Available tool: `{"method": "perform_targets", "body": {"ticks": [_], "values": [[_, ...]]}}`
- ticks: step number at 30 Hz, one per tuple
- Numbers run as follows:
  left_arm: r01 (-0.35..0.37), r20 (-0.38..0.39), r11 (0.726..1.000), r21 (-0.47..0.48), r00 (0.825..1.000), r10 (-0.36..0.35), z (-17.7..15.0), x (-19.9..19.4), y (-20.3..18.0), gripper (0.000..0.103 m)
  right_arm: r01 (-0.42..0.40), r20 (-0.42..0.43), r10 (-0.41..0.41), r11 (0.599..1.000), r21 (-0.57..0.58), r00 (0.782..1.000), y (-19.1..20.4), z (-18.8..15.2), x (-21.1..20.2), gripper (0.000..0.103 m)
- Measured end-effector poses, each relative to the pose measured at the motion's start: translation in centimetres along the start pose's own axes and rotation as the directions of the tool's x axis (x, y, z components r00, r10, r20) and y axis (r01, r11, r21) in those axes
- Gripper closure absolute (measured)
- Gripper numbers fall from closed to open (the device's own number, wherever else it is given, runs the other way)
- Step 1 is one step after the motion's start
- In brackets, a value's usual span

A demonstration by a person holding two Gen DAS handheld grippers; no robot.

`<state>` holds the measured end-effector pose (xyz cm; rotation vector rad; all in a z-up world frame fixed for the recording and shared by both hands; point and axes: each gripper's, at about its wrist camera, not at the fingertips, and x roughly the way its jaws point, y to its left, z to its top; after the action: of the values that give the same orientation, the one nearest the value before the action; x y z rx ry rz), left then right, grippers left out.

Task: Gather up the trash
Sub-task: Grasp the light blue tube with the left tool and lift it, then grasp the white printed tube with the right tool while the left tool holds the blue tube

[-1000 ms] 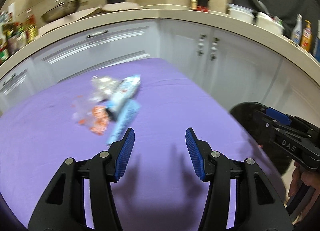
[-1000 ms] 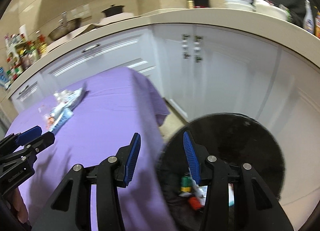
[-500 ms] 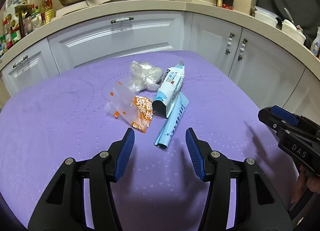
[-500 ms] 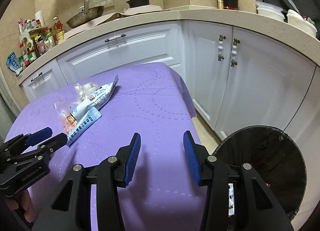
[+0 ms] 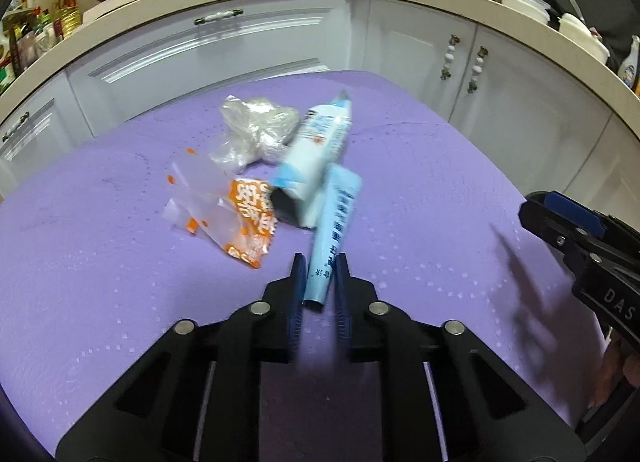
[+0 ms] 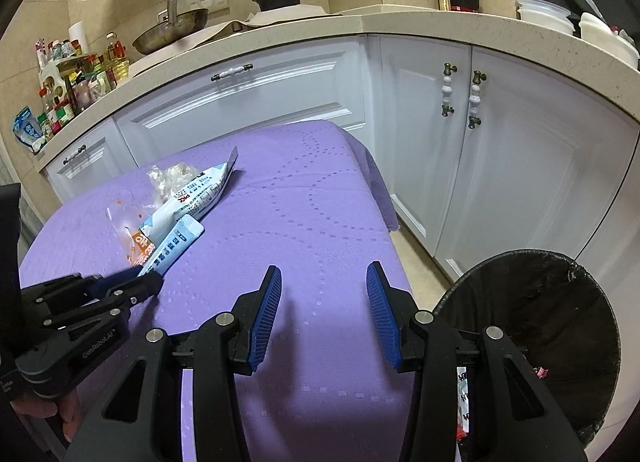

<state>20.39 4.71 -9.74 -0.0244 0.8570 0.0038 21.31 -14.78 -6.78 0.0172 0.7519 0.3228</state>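
Observation:
A small heap of trash lies on the purple table (image 5: 100, 282): a crumpled clear bag (image 5: 260, 130), an orange and clear wrapper (image 5: 240, 218), a white and blue pouch (image 5: 316, 154) and a long light blue sachet (image 5: 338, 214). My left gripper (image 5: 319, 264) is closing, and its pads hug the near end of the light blue sachet. In the right wrist view the same grip shows at the left gripper (image 6: 150, 282) tips. My right gripper (image 6: 323, 274) hangs open and empty over the table's right edge, beside the black trash bin (image 6: 560, 302).
White kitchen cabinets (image 6: 420, 142) wrap around behind the table under a beige counter (image 6: 400, 22) crowded with a pan, a pot, bottles and containers. The lined bin stands on the floor at the right and holds some litter. A hand (image 6: 44, 410) holds the left gripper's handle.
My left gripper moved forward to the heap and its jaws went from wide apart to narrow around the sachet's near end. The right gripper swung left from above the bin to the table edge.

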Motion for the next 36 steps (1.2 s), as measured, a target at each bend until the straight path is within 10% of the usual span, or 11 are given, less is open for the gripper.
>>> {"method": "perform_targets", "body": {"ticks": [18, 36], "values": [[-0.015, 0.075, 1.0, -0.001, 0.997, 0.015, -1.7, -4.4, 1.0, 0.095, -0.01, -0.005, 0.01, 1.0, -0.028, 1.0, 1.8, -0.2, 0.0, 0.058], [-0.162, 0.088, 0.973, -0.164, 0.98, 0.177, -4.6, -8.2, 12.1, 0.095, -0.092, -0.027, 0.089, 0.987, -0.134, 0.996, 10.9, 1.1, 2.6, 0.052]]}}
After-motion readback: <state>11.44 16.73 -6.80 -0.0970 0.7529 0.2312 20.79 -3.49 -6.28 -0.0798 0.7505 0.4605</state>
